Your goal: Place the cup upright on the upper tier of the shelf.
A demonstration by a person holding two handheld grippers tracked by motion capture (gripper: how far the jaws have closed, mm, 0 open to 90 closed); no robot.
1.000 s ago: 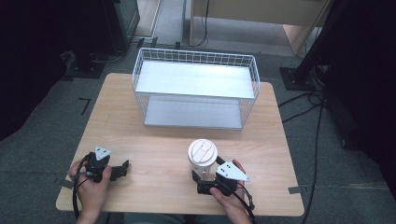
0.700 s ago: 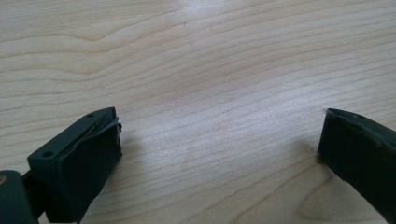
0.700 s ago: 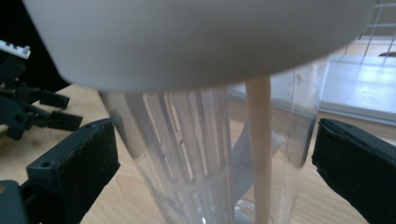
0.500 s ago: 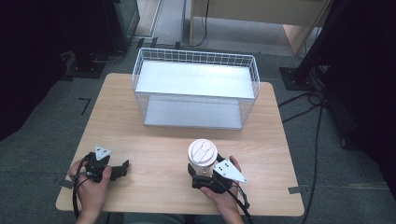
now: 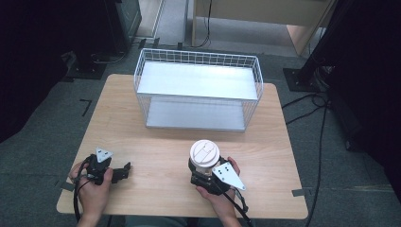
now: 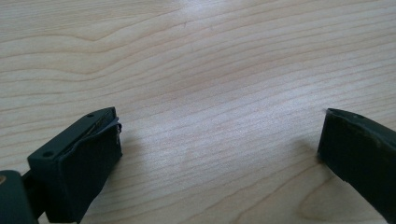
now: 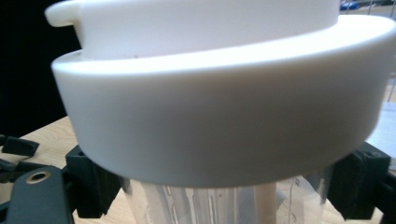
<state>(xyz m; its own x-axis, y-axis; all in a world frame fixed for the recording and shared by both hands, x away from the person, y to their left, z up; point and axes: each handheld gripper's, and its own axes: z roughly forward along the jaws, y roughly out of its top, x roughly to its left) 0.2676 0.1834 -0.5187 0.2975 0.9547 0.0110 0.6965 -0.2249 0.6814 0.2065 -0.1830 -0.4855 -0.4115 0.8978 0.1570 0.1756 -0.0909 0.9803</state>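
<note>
Wooden table on grey carpet, left tongs agape, right tongs clamping lidded cup.

Light wood table on grey floor (cables trailing), dark surroundings.

- One wooden table, light in colour with a visible grain.
- One white wire basket, standing on the far half of the table.
- One cup with a clear body, topped by one white lid.
- Two handheld grippers: the left gripper and the right gripper, one in each of the person's hands.
- Two black jaws on each gripper, four in all.
- Two grey three-cornered plates, one on top of each gripper.
- Two hands, the left hand and the right hand.
</note>
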